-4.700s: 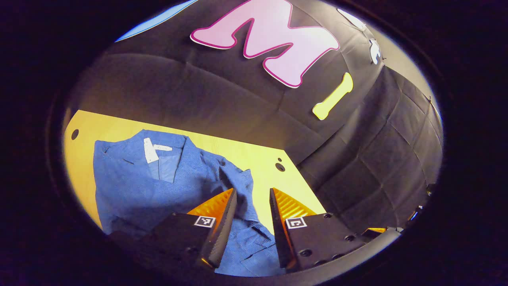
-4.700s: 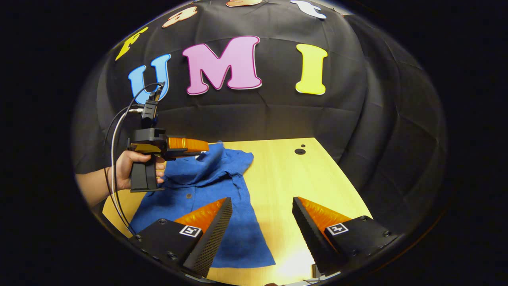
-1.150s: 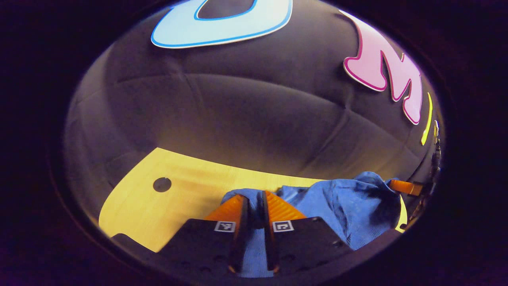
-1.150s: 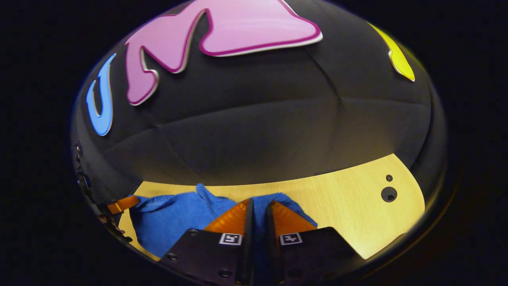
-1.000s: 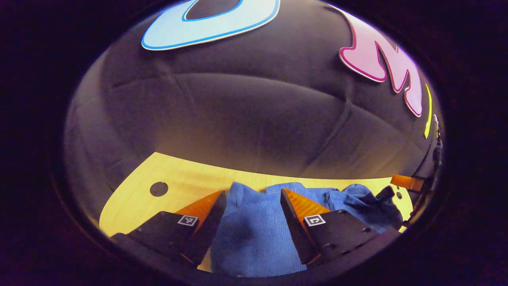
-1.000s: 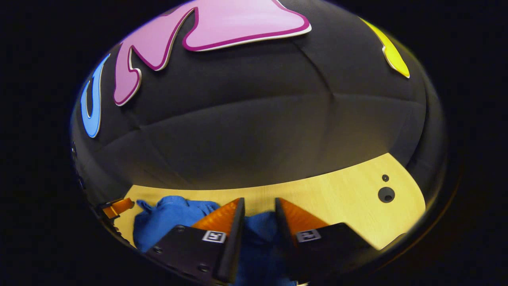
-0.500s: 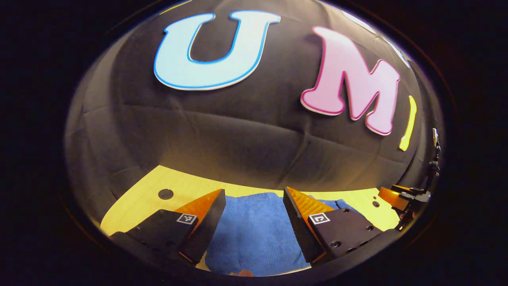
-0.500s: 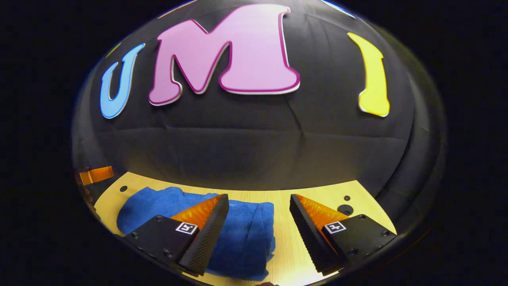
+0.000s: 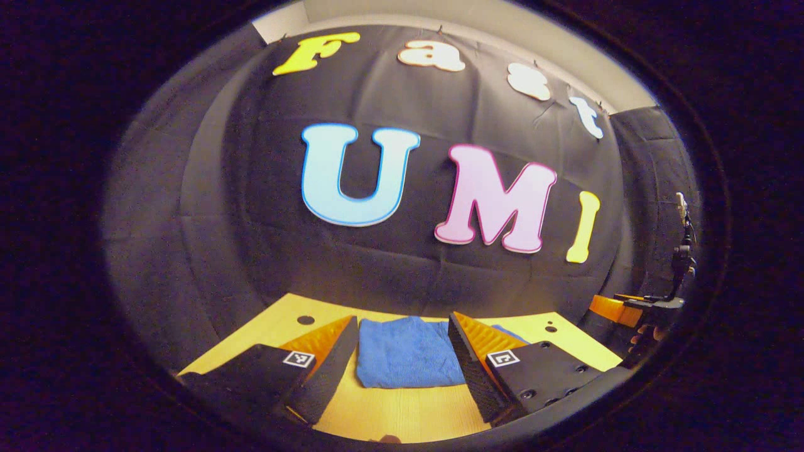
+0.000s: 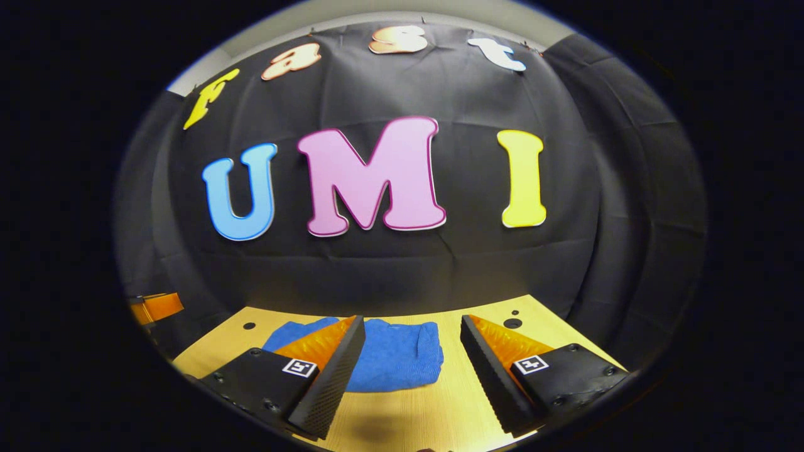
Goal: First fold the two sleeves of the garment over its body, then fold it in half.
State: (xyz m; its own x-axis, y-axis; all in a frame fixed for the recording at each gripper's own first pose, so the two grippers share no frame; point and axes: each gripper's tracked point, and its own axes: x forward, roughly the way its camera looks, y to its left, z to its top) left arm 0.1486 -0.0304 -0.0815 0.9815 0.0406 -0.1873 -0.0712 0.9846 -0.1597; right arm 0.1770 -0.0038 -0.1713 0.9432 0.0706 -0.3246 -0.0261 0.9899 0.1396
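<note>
Garment [image 9: 405,351] folded, far on desk [image 9: 402,411]: soft, light, likely slumps; best pinched at near edge. Left gripper [image 9: 402,358] and right gripper [image 10: 411,358] agape, empty.

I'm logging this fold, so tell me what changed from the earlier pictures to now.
Both grippers, shut on the blue garment a second ago, have let go and drawn back above the table. The left gripper and right gripper now stand open. The garment, spread out earlier, lies as a compact folded bundle. It has stayed on the same table.
</note>
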